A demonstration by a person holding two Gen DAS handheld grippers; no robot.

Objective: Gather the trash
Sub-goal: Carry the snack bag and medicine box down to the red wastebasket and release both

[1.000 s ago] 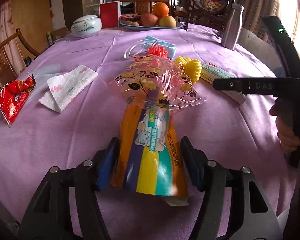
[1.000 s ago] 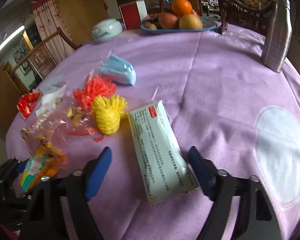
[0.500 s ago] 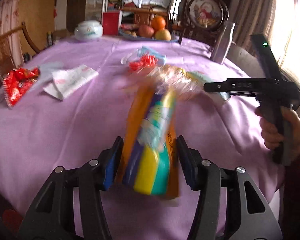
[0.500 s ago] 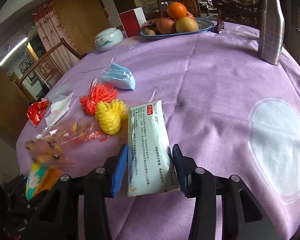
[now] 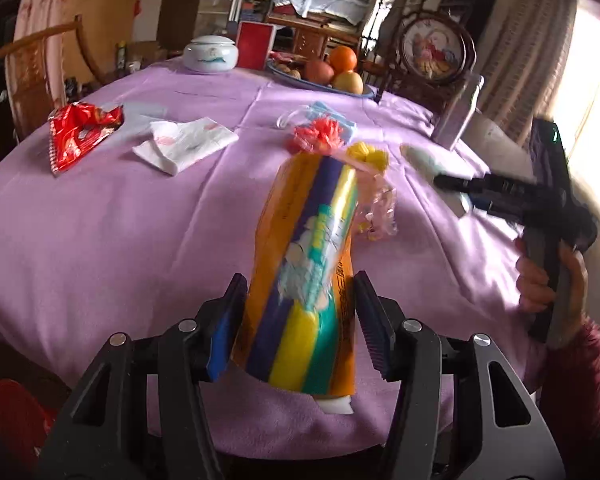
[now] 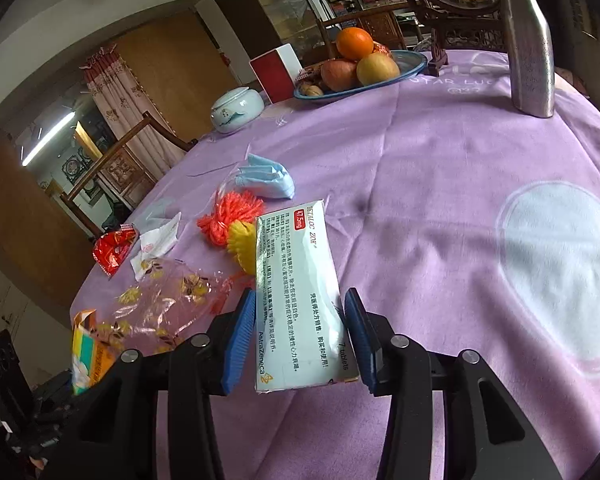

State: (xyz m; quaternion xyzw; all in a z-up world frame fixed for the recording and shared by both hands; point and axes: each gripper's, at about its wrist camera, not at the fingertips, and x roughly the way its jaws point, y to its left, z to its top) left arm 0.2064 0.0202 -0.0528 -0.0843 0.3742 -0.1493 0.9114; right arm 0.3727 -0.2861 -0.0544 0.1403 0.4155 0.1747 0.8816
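My left gripper point(image 5: 300, 320) is shut on a striped orange, blue and yellow snack bag point(image 5: 308, 264), lifted off the purple tablecloth point(image 5: 120, 232) with its clear flowered end point(image 5: 376, 212) trailing. My right gripper point(image 6: 300, 332) is shut on a white medicine box point(image 6: 300, 304), raised at its near end. That gripper point(image 5: 472, 196) also shows at the right of the left wrist view, held by a hand point(image 5: 540, 280). Loose on the cloth lie a red wrapper point(image 5: 80, 132), a white tissue point(image 5: 184, 146), a blue face mask point(image 6: 268, 178), orange netting point(image 6: 228, 218) and yellow netting point(image 6: 242, 246).
At the far side stand a fruit plate point(image 6: 412, 66) with an orange and apples, a white lidded jar point(image 6: 236, 110), a red box point(image 6: 274, 74) and a steel flask point(image 6: 530, 48). Wooden chairs point(image 6: 136, 152) ring the table. The table edge runs close below both grippers.
Both grippers closed on their items: the left on the snack bag, the right on the medicine box. Both items have come up off the cloth and drawn back toward the near edge.
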